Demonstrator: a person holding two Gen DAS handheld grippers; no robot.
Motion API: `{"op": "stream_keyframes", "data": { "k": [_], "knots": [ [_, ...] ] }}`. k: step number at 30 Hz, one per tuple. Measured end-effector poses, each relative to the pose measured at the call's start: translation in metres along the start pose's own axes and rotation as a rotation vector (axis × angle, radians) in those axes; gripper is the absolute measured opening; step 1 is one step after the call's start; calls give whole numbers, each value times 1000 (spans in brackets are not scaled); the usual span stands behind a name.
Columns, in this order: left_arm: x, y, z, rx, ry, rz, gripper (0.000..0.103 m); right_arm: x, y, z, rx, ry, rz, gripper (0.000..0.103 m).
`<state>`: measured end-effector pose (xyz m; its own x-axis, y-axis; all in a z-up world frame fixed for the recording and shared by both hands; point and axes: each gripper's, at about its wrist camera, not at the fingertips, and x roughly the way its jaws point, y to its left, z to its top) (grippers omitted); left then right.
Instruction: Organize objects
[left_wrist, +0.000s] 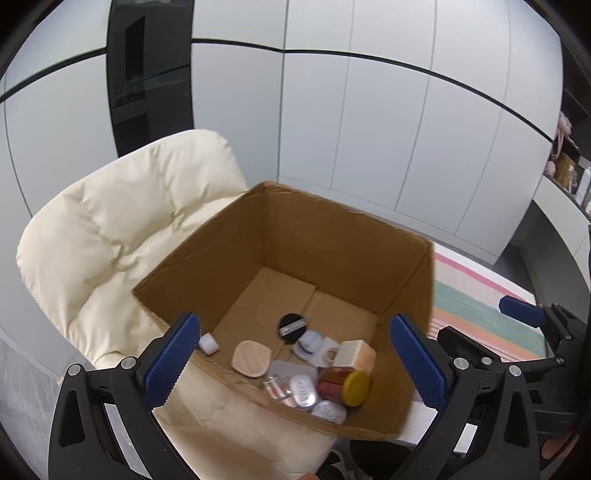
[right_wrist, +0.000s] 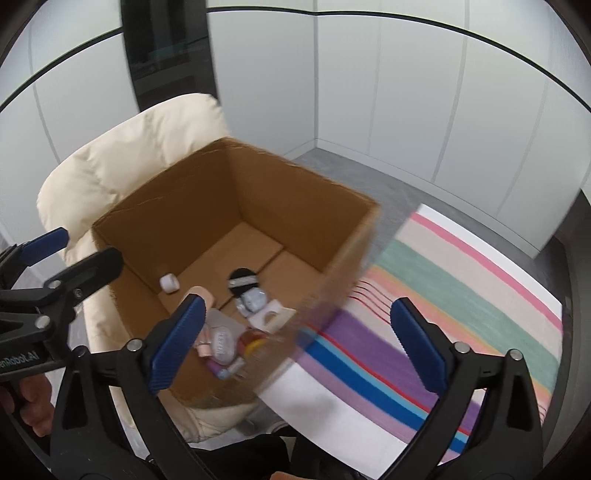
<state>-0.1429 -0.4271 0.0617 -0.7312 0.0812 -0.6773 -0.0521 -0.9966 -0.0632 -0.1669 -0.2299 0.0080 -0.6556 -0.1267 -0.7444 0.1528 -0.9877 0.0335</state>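
A: Both sets of fingers are seen spread wide with nothing between them. The left gripper (left_wrist: 295, 365) is held over the near rim of the cardboard box (left_wrist: 332, 236), the right gripper (right_wrist: 295, 345) over its right-hand corner.

B: Where are the objects to be organized?

A: They are heaped in the box's near corner: a yellow-capped jar (left_wrist: 345, 386), a peach compact (left_wrist: 251, 359), a black round case (left_wrist: 292, 325), a small white cap (left_wrist: 208, 344) set apart. The box is rested on a cream cushioned chair (left_wrist: 110, 236), beside a striped rug (right_wrist: 461, 295).

B: What could be upset?

A: The box could be tipped or slid if its wall were knocked, since the cushion is probably soft. 2 items could also be pinched at once, as the heap is tightly packed.
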Motion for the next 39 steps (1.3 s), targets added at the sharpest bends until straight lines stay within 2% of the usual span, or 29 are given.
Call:
{"op": "stream_keyframes", "data": {
  "k": [8, 16, 21, 23, 27, 32, 39],
  "knots": [
    [-12, -48, -14, 71, 8, -68, 102, -33, -51, -25, 99, -12, -68, 102],
    [-34, -100, -33, 132, 13, -97, 102, -76, -96, -58, 160, -1, -157, 102],
    [-52, -130, -47, 197, -10, -67, 102, -101, -118, -76, 206, 0, -169, 102],
    [-58, -139, -53, 201, -2, -79, 102, -113, -123, -82, 211, -7, -175, 102],
    [-68, -150, -63, 199, 19, -68, 102, -135, -129, -92, 214, -18, -186, 102],
    [-75, -148, -73, 141, 76, -78, 102, -147, -129, -106, 206, -4, -210, 102],
    [-93, -150, -86, 137, 73, -76, 102, -161, -126, -126, 211, -1, -204, 102]
  ]
}}
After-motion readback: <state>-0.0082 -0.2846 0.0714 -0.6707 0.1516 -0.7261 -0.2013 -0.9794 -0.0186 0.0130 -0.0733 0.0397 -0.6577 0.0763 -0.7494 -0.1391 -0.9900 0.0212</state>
